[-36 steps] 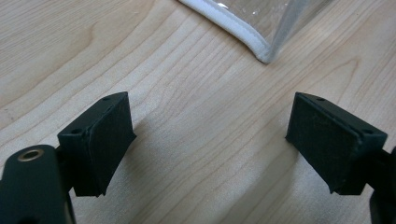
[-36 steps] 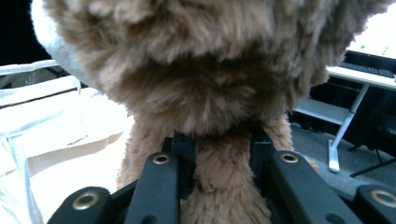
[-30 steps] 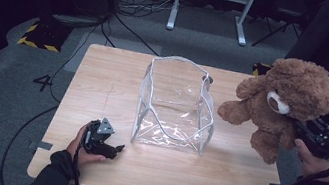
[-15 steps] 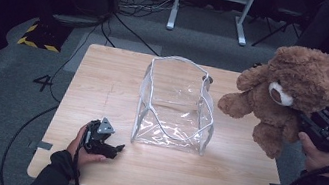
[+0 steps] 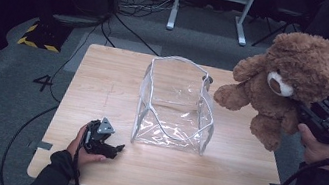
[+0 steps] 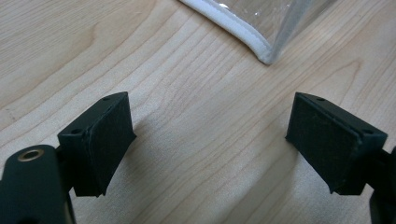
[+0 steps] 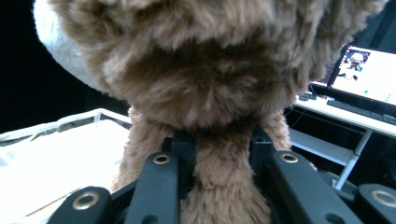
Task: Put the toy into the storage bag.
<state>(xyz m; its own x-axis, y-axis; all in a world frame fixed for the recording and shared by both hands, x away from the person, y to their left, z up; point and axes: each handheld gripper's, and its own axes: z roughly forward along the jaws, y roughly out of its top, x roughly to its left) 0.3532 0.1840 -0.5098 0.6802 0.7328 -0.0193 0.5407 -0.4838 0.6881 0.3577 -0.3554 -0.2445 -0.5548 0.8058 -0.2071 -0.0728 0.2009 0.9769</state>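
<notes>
Keep your right gripper (image 5: pixel 311 116) clamped on the teddy bear (image 5: pixel 288 80) and carry it toward 9 o'clock above the clear bag (image 5: pixel 175 105), while your left gripper (image 5: pixel 109 150) rests wide open.

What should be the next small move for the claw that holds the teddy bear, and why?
Probably carry the teddy bear leftward until it is over the open top of the clear bag. The right claw is shut on the bear, which hangs in the air beside the bag, past its right wall. The left claw rests open on the table, free.

Clear bag (image 5: pixel 175 105) mid-table (image 5: pixel 102 87) (top open), bare wood around it, teddy bear (image 5: pixel 288 83) overhanging right edge
</notes>
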